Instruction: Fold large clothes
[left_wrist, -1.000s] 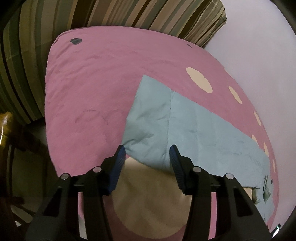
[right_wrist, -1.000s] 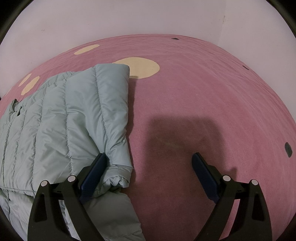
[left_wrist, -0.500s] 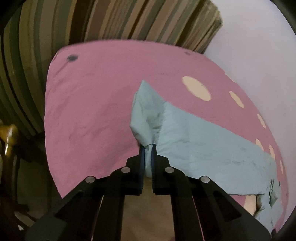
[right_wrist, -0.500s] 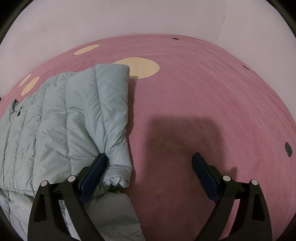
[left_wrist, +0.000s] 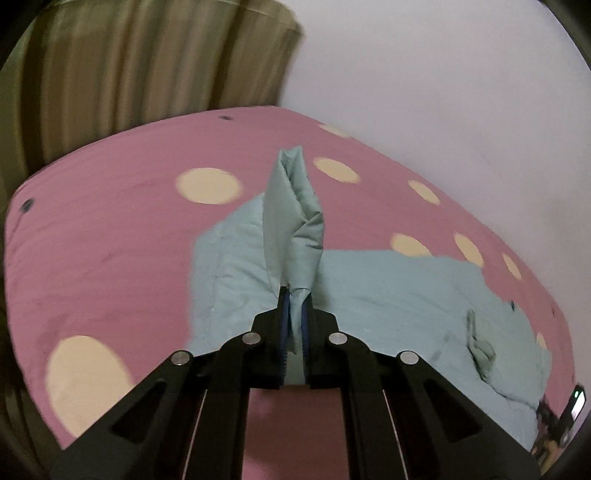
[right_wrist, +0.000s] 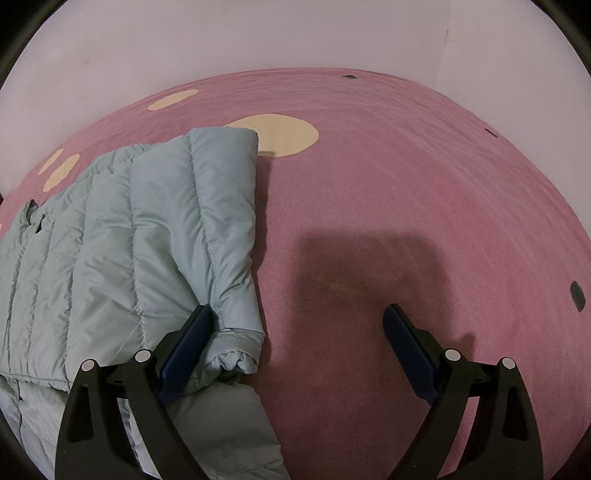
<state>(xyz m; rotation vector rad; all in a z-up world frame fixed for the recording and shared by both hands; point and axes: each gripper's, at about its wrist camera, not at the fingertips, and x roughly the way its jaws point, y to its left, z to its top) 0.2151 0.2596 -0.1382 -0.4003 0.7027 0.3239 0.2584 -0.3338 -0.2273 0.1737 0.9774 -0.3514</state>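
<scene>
Left gripper (left_wrist: 294, 314) clamped on a jacket (left_wrist: 388, 295) corner, lifted above the pink bedspread (left_wrist: 110, 240); jacket body stretching rightward. Right gripper (right_wrist: 295, 332) spread wide, left finger (right_wrist: 184, 343) touching the cuff (right_wrist: 236, 339), nearer that end.

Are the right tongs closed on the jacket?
No, the right tongs are wide open, with only one finger beside the jacket sleeve.

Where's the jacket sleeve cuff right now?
In the right wrist view the cuff lies on the pink bedspread, low and left of centre, just inside the left finger of the open right hand-held gripper.
</scene>
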